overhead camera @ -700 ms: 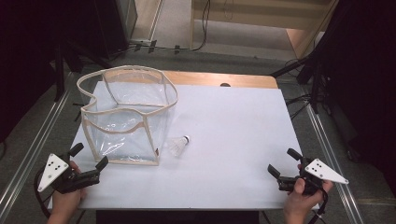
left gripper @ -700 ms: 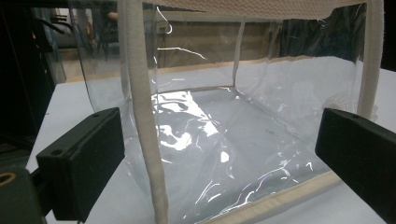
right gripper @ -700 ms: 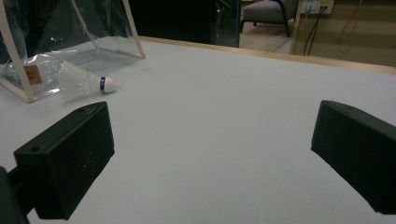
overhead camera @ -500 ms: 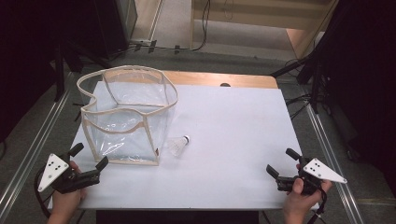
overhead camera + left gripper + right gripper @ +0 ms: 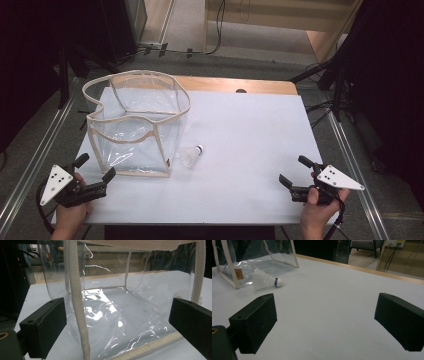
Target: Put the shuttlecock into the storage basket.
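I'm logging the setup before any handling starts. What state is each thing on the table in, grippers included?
Clear bag: standing upright, top open, nothing visible inside.
Shuttlecock: lying on its side on the white table, close beside the bag, outside it.
Left gripper: open, holding nothing, facing the bag.
Right gripper: open, holding nothing, low above the table.

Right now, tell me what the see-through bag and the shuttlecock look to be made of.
Clear bag: apparently soft glossy plastic film, since it creases and throws bright glare; its edges carry cream woven-looking fabric binding. Shuttlecock: white skirt, feather or plastic, too blurred to tell; rounded white head with a blue band, possibly cork or foam.
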### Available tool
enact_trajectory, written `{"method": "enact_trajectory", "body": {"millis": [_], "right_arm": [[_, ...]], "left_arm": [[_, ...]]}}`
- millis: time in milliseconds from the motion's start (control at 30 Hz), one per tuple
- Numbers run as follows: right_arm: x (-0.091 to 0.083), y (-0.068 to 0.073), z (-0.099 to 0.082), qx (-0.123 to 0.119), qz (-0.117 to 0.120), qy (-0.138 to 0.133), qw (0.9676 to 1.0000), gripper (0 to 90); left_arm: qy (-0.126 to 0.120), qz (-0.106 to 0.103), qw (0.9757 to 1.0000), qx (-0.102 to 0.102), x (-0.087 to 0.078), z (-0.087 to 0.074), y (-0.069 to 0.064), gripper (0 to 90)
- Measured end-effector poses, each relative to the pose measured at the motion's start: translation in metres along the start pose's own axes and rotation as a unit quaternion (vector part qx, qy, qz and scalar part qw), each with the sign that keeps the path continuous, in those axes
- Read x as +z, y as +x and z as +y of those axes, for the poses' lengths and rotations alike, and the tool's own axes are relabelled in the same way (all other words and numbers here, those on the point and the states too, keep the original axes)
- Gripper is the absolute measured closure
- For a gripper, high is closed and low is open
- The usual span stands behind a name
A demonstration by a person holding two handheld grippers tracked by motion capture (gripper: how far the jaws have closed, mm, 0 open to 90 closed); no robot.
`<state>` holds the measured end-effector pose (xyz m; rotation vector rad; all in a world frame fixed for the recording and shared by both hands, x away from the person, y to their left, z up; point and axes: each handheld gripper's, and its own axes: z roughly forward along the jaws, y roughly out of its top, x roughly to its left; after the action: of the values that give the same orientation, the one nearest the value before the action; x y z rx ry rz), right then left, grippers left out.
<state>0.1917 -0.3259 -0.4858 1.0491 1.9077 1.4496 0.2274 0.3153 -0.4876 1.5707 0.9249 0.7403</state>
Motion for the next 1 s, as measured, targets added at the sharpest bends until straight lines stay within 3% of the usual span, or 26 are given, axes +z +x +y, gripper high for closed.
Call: {"method": "enact_trajectory", "body": {"millis": [300, 467, 567, 633, 733, 867, 1000], "right_arm": [[0.018, 0.01, 0.015, -0.02, 0.035, 0.023, 0.9989, 3.6], [0.026, 0.014, 0.026, -0.013, 0.061, 0.01, 0.998, 5.0], [0.032, 0.017, 0.034, -0.017, 0.069, 0.008, 0.9975, 12.9], [0.037, 0.019, 0.039, -0.022, 0.078, 0.009, 0.9966, 13.0], [0.043, 0.023, 0.045, -0.031, 0.077, 0.013, 0.9965, 22.1], [0.049, 0.025, 0.05, -0.04, 0.082, 0.016, 0.9957, 25.5], [0.057, 0.028, 0.059, -0.046, 0.092, 0.022, 0.9945, 35.8]], "left_arm": [[-0.001, -0.001, 1.0, 0.001, -0.001, 0.0, 0.0, 2.1], [-0.001, 0.0, 1.0, 0.001, -0.001, 0.0, 0.0, 2.1], [0.0, 0.0, 1.0, 0.001, -0.001, 0.0, 0.0, 2.1], [0.0, 0.0, 1.0, 0.001, -0.001, 0.0, 0.0, 2.2], [-0.001, -0.001, 1.0, 0.001, -0.001, 0.0, 0.0, 2.1], [-0.001, -0.001, 1.0, 0.0, -0.001, 0.0, 0.0, 2.1], [-0.001, -0.002, 1.0, 0.0, -0.001, 0.0, 0.0, 2.1]]}}
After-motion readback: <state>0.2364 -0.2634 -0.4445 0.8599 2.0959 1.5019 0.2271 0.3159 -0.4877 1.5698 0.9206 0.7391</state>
